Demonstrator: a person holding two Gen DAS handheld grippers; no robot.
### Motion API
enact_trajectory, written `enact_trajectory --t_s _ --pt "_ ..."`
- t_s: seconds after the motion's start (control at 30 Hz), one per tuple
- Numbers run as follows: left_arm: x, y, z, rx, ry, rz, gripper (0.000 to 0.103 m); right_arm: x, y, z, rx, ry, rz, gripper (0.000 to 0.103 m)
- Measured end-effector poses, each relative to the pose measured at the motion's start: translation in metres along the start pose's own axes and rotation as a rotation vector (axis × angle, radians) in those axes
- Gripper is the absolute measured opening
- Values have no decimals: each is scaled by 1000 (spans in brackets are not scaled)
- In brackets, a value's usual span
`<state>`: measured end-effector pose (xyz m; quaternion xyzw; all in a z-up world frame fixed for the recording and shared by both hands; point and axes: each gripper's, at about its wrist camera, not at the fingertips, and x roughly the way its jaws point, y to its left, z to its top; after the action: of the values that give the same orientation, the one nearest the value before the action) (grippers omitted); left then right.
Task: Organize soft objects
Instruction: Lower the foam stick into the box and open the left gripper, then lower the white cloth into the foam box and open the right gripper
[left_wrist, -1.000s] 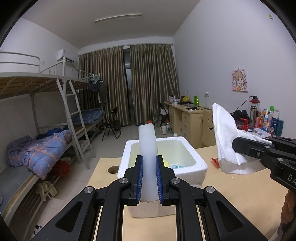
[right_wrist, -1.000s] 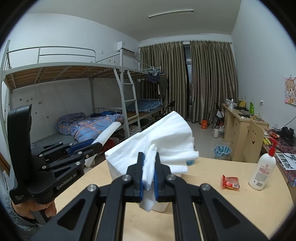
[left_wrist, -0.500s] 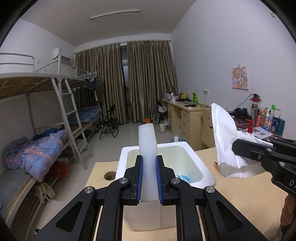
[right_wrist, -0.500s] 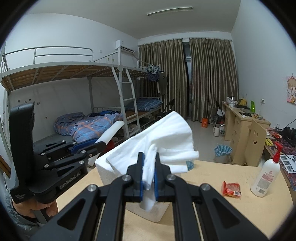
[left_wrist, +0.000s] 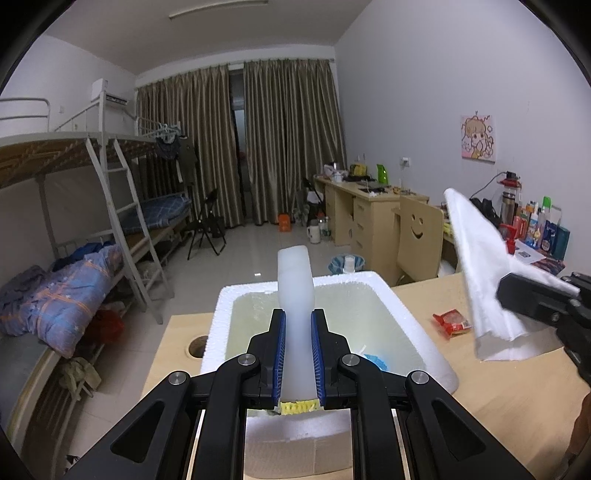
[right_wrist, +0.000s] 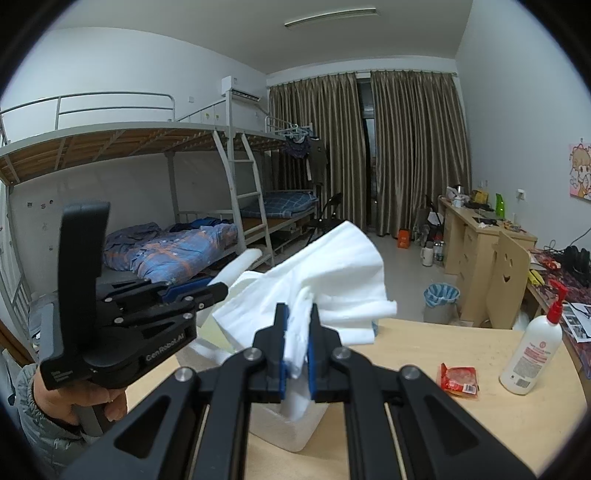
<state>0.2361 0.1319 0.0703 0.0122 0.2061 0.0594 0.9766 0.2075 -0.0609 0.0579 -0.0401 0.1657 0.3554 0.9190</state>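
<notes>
Far left of the left wrist view, the bunk bed (left_wrist: 92, 221) runs down the frame's edge with a blue quilt (left_wrist: 62, 302) heaped on the lower bunk. Centre frame now: the left tool (left_wrist: 297, 354) is clamped tight on a white foam piece (left_wrist: 295, 295) that stands upright between its blue pads, a scrap of yellow showing at the foot of the foam. Right behind and below it sits the white foam box (left_wrist: 417, 332), open on top, on the pale wooden desk (left_wrist: 517, 398), with something blue lying inside near the lower right of its hollow. Moving right, a red snack packet (left_wrist: 452, 323) lies flat on the desk just beside the box. At the right edge the white cloth (left_wrist: 476, 266) hangs in mid-air above the desk, pinched in the black right tool coming in from the frame's right side.

Over to the right wrist view: at left, a hand (right_wrist: 85, 400) grips the left tool's handle, foam piece pointing toward centre. Dead centre, the right tool (right_wrist: 298, 343) is closed on the bunched white cloth, which billows up and right. Lower right, the red packet again, and beside it an upright white pump bottle (right_wrist: 532, 350) with a red top.
</notes>
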Motion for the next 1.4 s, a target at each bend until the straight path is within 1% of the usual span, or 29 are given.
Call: enact_trajectory --t_s 0.37,0.53,0.57,0.73,0.77,0.8,0.83,0.87,0.9,0.93,1.0,1.03,1.13,1.3,1.4 --pt "36 5 0 -6 78 -26 15 6 -6 2 6 15 -13 11" --pt "40 6 -1 -7 87 -27 18 11 -6 3 14 25 -15 11" --pt "40 7 -1 -13 84 -30 22 12 -6 4 16 28 -15 11" --pt "36 5 0 -16 65 -35 23 16 -7 3 23 39 -22 11" --pt "35 5 0 -12 64 -31 25 16 -7 3 22 39 -23 11" --pt "34 4 0 -9 62 -25 29 16 -6 3 20 38 -24 11" --pt "34 4 0 -9 61 -20 47 15 -6 3 21 38 -24 11" --pt "33 5 0 -12 60 -18 76 15 -5 3 20 38 -24 11" --pt "32 5 0 -14 56 -15 88 15 -5 3 19 39 -25 11" --pt "31 5 -1 -15 52 -10 96 15 -5 2 18 38 -27 11" --pt "23 6 -2 -27 18 2 96 14 -5 3 17 37 -28 11" --pt "19 7 -2 -35 -2 11 99 13 -5 3 19 36 -29 11" --pt "12 9 -2 -38 -10 34 100 14 -6 2 21 37 -31 11" --pt "1 15 -3 -61 -26 24 100 12 -3 1 17 36 -28 11" --pt "-5 14 -3 -53 -33 38 102 11 -3 1 14 37 -29 11"
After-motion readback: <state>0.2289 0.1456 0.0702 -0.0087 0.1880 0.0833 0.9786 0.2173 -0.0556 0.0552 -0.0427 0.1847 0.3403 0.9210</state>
